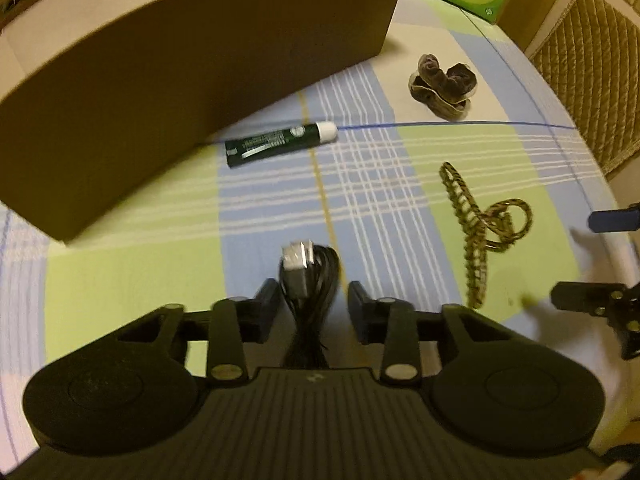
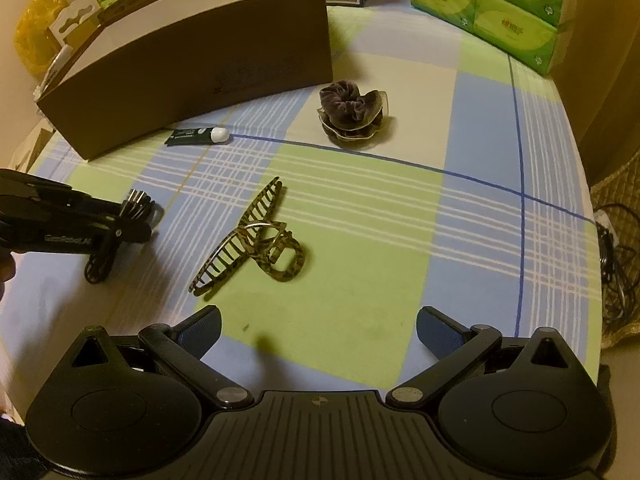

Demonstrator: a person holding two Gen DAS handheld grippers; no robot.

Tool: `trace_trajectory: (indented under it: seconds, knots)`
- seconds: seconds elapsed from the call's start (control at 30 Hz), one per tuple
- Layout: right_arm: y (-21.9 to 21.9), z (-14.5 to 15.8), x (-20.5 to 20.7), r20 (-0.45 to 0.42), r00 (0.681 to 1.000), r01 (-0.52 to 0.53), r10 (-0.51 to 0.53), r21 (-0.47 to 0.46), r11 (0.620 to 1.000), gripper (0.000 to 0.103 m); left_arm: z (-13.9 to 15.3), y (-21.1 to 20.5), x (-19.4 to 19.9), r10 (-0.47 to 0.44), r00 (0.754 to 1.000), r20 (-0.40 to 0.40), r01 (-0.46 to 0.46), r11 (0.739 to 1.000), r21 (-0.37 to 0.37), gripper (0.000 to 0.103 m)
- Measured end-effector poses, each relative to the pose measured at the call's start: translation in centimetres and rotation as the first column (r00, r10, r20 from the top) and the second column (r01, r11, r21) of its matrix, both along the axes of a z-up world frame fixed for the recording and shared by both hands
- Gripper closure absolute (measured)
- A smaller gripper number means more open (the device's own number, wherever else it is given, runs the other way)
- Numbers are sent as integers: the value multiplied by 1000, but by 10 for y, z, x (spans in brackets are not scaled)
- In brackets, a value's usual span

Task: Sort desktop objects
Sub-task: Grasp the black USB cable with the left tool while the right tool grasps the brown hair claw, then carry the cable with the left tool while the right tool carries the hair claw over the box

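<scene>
The desk (image 2: 360, 208), covered in a checked cloth of green, blue and cream, carries everything here. On its far left side stands a long brown cardboard box (image 2: 192, 68) with a pale inner wall, open at the top. Stacked green tissue packs (image 2: 500, 12) sit at the far right corner.

The right tongs (image 2: 318, 332) hang over the near edge of the desk with their blue-padded fingers spread wide apart and nothing between them. The left tongs (image 1: 314, 308) are clamped on a bundled black cable (image 1: 310, 304), whose silver plug end points forward between the two fingers; in the right wrist view the bundle shows at the left, held just above the cloth.

A tortoiseshell hair claw (image 2: 248, 240) lies on the cloth between the two tongs, nearer the right ones, on a green square. Farther back, a dark velvet scrunchie (image 2: 352, 116) with a pale frilled edge rests near the box's right end. A small dark green tube (image 2: 198, 136) with a white cap lies just beside the box's front wall, cap pointing right.
</scene>
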State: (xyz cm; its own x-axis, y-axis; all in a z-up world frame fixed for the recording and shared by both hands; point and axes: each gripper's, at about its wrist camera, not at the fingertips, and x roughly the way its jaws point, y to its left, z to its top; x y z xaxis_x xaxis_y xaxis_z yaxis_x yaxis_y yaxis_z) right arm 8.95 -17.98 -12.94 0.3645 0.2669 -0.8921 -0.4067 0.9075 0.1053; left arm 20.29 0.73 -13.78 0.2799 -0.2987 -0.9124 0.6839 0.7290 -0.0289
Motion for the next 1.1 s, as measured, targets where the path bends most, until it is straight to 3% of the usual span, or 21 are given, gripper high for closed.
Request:
trace_trajectory:
  seconds: [0.17,0.37,0.57,0.8,1.0,1.1]
  knots:
    - [7,2,0,14,1000,-3,2,36,999,2,-2,6,3,74,996,56,-76,997,23,79]
    - [27,0,4,26,1000,-15,13,81,997,2,0,25,13,168,986,-8,-168,986,4,79]
    - [52,-11,11,34,999,3,-5,66,998,4,1,36,14,217,976,5,-217,976,17,79]
    - [61,-28,16,72,997,26,-26,-5,1000,47,2,39,11,219,975,20,-220,975,27,79]
    - [42,-28,15,89,994,-65,67,-18,998,62,2,40,7,208,978,20,-209,977,35,79]
    - [32,-28,19,69,996,-57,56,5,998,63,1,41,5,212,977,17,-212,977,33,79]
